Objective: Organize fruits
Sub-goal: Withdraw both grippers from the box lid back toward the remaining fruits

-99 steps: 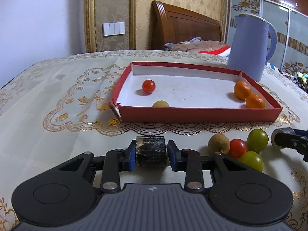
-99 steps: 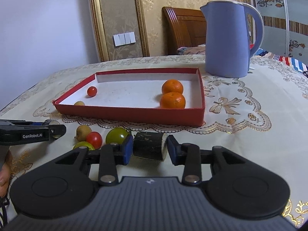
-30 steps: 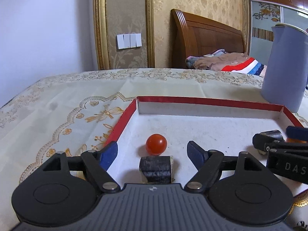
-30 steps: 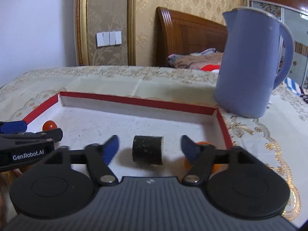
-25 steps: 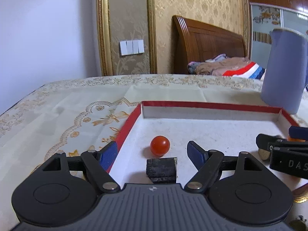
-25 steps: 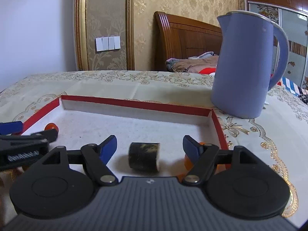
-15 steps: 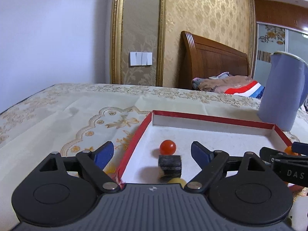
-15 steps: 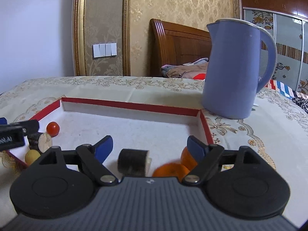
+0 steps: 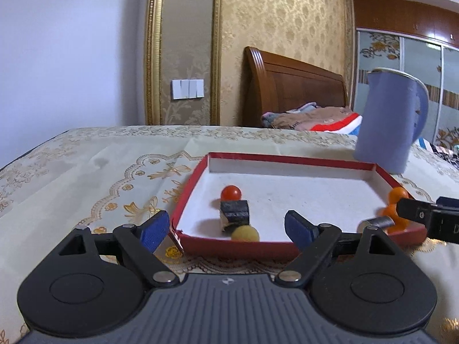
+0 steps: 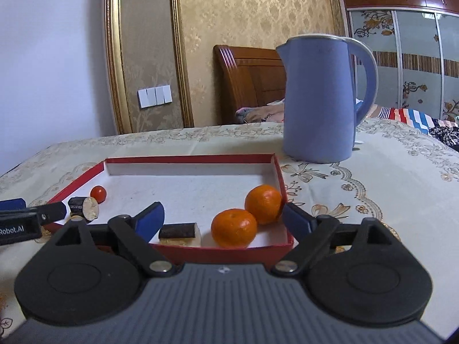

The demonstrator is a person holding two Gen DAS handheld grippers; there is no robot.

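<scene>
Fruit pcs [image 9: 234, 215] in red tray [image 9: 298, 159], both grippers [image 9: 226, 228] level, fingers [image 10: 298, 223] apart.

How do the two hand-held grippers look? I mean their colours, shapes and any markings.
Both look alike. The left hand-held gripper and the right hand-held gripper each have a grey ribbed body, two round black discs, black linkage arms with silver pivot pins and blue finger pads. White lettering ending in "Robot.AI" marks the left one's side. No cables, sleeves or hands show.
</scene>
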